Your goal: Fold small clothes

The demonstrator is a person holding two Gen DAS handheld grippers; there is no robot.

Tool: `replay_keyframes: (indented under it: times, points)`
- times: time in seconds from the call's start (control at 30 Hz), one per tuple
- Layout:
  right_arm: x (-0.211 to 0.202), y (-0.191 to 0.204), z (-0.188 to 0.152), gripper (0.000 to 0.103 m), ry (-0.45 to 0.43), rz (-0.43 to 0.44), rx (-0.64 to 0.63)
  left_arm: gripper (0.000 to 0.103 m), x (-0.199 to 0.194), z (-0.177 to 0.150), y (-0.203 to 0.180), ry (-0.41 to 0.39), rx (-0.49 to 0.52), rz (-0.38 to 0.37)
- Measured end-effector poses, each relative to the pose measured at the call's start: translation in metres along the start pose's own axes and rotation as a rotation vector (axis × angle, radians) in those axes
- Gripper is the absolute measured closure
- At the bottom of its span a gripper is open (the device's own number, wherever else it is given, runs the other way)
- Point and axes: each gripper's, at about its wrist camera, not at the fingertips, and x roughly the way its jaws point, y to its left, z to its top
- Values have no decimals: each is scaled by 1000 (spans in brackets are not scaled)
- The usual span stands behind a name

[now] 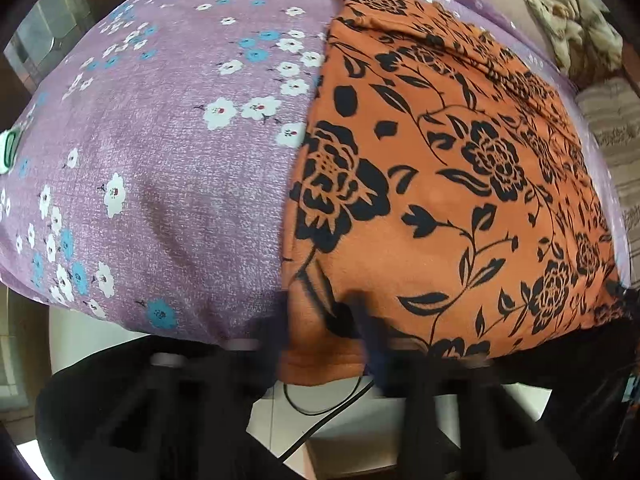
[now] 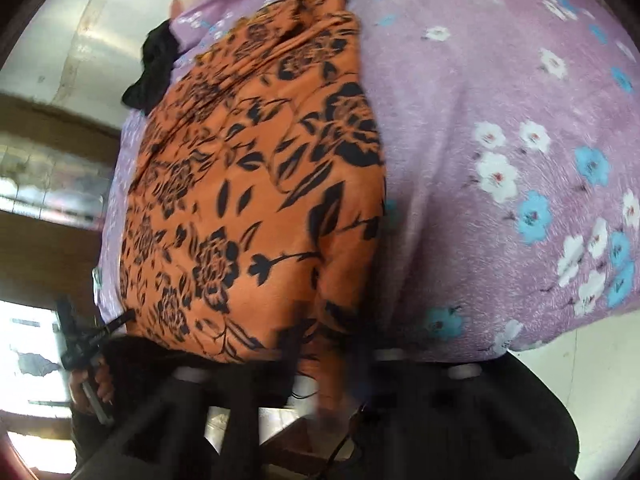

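You have the left gripper point(image 1: 326, 320) and right gripper point(image 2: 334, 344) each clenched on the near hem, at six o'clock, of the soft, light orange garment point(image 1: 448, 184) lying on the purple sheet point(image 1: 168, 128).

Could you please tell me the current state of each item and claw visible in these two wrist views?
Orange cloth with black flower print: spread flat on the sheet, near edge pinched at two corners.
Purple bed sheet with white and blue flowers: spread out, lying under the orange cloth.
Left claw: shut on the cloth's near edge.
Right claw: shut on the cloth's near edge.
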Motion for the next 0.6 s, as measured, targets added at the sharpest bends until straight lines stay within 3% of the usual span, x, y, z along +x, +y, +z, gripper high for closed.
replay_keyframes:
  times: [0.23, 0.37, 0.47, 0.5, 0.6]
  points:
    - [-32, 5, 3, 96, -88, 97, 13, 97, -37, 1, 5, -64, -65, -113]
    - [-8, -8, 3, 96, -34, 96, 63, 93, -2, 5, 14, 38, -75, -67]
    - [3, -12, 3, 93, 10, 76, 84, 88, 0, 9, 16, 40, -106, -89]
    - [3, -14, 3, 93, 7, 65, 89, 81, 0, 9, 15, 37, -101, -91]
    - [5, -18, 4, 93, 18, 72, 95, 80, 0, 13, 12, 33, -78, -68]
